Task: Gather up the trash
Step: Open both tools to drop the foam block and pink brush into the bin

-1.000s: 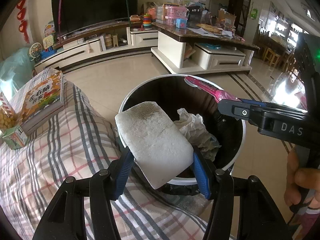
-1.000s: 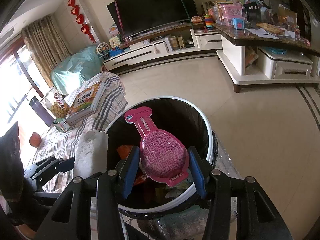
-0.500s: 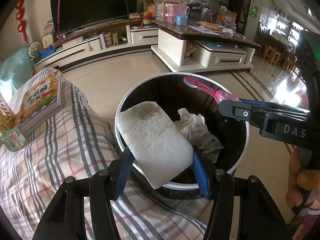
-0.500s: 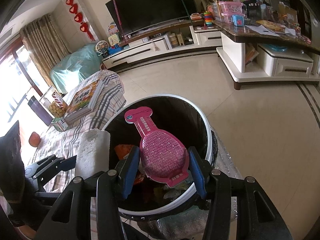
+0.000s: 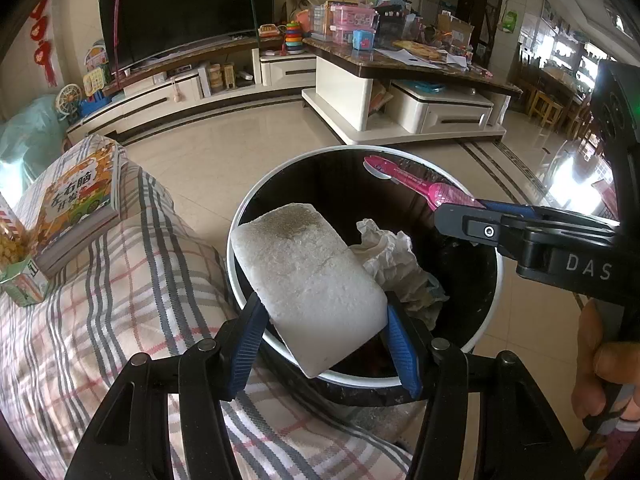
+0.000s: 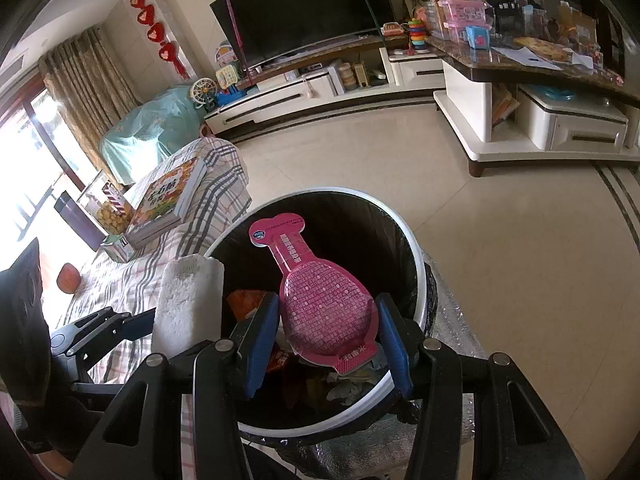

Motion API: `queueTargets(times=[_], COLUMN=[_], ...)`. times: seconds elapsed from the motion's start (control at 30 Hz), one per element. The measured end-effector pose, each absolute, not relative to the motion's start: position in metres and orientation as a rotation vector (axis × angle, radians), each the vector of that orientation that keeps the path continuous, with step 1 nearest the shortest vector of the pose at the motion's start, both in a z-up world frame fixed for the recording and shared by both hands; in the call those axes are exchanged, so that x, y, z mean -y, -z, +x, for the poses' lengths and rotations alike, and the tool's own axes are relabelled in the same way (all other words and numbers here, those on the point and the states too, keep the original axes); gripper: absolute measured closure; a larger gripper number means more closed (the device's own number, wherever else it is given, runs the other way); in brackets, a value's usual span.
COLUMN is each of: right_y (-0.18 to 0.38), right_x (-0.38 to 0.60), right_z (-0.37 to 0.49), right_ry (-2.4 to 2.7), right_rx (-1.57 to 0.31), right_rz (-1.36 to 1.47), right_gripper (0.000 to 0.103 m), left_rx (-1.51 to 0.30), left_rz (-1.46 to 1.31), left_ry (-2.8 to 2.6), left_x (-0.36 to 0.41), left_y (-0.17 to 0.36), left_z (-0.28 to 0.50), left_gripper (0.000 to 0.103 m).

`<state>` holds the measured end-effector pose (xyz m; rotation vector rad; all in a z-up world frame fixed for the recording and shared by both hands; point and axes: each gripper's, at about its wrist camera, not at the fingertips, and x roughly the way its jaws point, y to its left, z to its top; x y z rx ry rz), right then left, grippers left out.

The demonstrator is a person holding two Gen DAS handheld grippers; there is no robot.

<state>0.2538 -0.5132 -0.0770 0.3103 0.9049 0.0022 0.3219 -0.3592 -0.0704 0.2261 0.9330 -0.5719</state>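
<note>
My left gripper (image 5: 322, 338) is shut on a white foam block (image 5: 306, 280) and holds it over the near left rim of a round bin (image 5: 494, 292) with a white rim and black liner. The block also shows in the right wrist view (image 6: 186, 304). My right gripper (image 6: 326, 342) is shut on a flat pink package (image 6: 320, 300) shaped like a bottle, held over the same bin (image 6: 416, 264). The package also shows in the left wrist view (image 5: 420, 186). Crumpled white paper (image 5: 388, 252) and other wrappers lie inside the bin.
A plaid-covered surface (image 5: 100, 312) stands left of the bin, with a book (image 5: 76, 204) and a snack box (image 5: 12, 252) on it. A tiled floor (image 5: 240, 152) stretches to a TV stand (image 5: 168, 88) and a cluttered coffee table (image 5: 408, 72).
Both grippers have stayed shut on their items and have moved slightly further over the bin. The bin appears a little closer and more centred.
</note>
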Motion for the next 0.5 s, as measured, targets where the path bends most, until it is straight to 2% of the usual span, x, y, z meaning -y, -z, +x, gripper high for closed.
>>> queueTargets(times=[0.5], right_y=[0.078], right_x=[0.5126], right_z=[0.2558], right_ry=[0.004], right_rx=[-0.908], right_rz=[0.311], right_gripper=[0.053], left_rx=[-0.932], left_rz=[0.235], left_ry=[0.577], left_x=[0.3625], left_y=[0.0717], left_z=[0.3259], left_gripper=[0.046])
